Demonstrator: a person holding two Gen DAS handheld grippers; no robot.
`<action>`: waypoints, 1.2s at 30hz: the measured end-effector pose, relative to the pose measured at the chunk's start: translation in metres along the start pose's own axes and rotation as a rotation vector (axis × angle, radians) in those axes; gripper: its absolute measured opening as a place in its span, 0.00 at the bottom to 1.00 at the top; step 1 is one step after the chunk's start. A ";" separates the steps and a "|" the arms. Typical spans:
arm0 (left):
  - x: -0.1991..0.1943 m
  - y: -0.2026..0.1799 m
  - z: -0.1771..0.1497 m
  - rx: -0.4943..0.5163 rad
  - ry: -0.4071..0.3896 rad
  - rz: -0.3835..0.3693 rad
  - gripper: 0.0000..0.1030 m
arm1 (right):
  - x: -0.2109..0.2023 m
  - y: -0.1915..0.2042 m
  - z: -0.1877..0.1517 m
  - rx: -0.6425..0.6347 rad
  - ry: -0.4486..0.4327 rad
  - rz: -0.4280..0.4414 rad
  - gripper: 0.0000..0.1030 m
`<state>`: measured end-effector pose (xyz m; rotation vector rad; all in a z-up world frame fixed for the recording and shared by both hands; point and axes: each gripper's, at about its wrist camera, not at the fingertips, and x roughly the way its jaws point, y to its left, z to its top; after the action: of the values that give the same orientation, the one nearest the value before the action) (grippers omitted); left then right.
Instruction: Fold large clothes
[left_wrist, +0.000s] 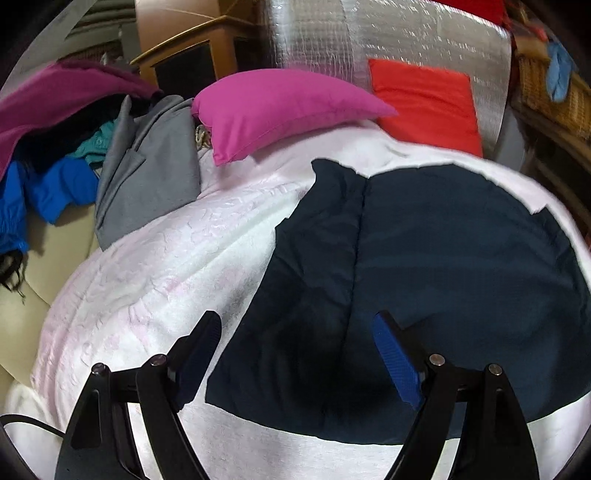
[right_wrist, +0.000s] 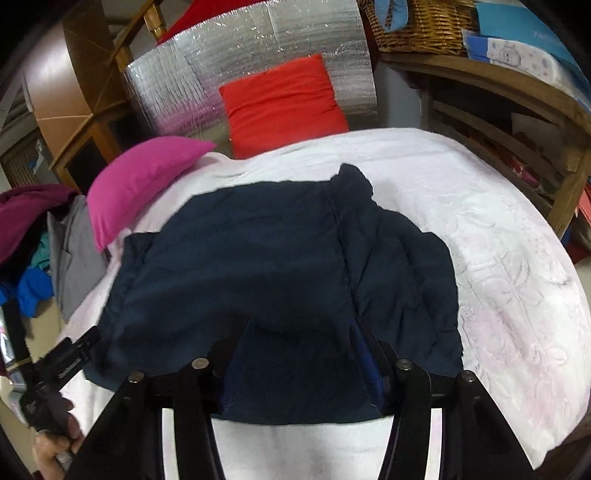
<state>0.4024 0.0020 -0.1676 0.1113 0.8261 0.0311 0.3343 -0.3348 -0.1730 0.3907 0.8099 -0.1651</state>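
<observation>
A dark navy garment (left_wrist: 424, 280) lies folded flat on the white bed cover (left_wrist: 155, 266). My left gripper (left_wrist: 295, 332) is open and empty, hovering above the garment's near left edge. In the right wrist view the same navy garment (right_wrist: 280, 258) fills the middle of the bed (right_wrist: 498, 258). My right gripper (right_wrist: 299, 332) is open, its fingers set wide apart on either side of the garment's near edge, with cloth lying between and over them. The left gripper (right_wrist: 79, 347) and the hand holding it show at the lower left of that view.
A pink pillow (left_wrist: 280, 110) and a red cushion (left_wrist: 424, 103) lie at the head of the bed against silver foil. A pile of grey, blue and maroon clothes (left_wrist: 92, 155) sits to the left. Wooden shelves and a wicker basket (right_wrist: 417, 26) stand on the right.
</observation>
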 end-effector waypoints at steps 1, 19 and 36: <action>0.004 -0.002 -0.001 0.018 0.009 0.010 0.82 | 0.008 -0.005 -0.001 0.017 0.007 0.018 0.55; -0.031 -0.016 -0.021 0.147 -0.134 0.074 0.87 | 0.015 -0.033 -0.007 -0.012 -0.109 0.074 0.57; -0.047 -0.015 -0.023 0.093 -0.155 -0.004 0.87 | 0.051 -0.032 -0.033 -0.065 0.081 0.040 0.59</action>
<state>0.3536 -0.0144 -0.1500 0.1968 0.6726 -0.0197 0.3374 -0.3504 -0.2397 0.3536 0.8845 -0.0863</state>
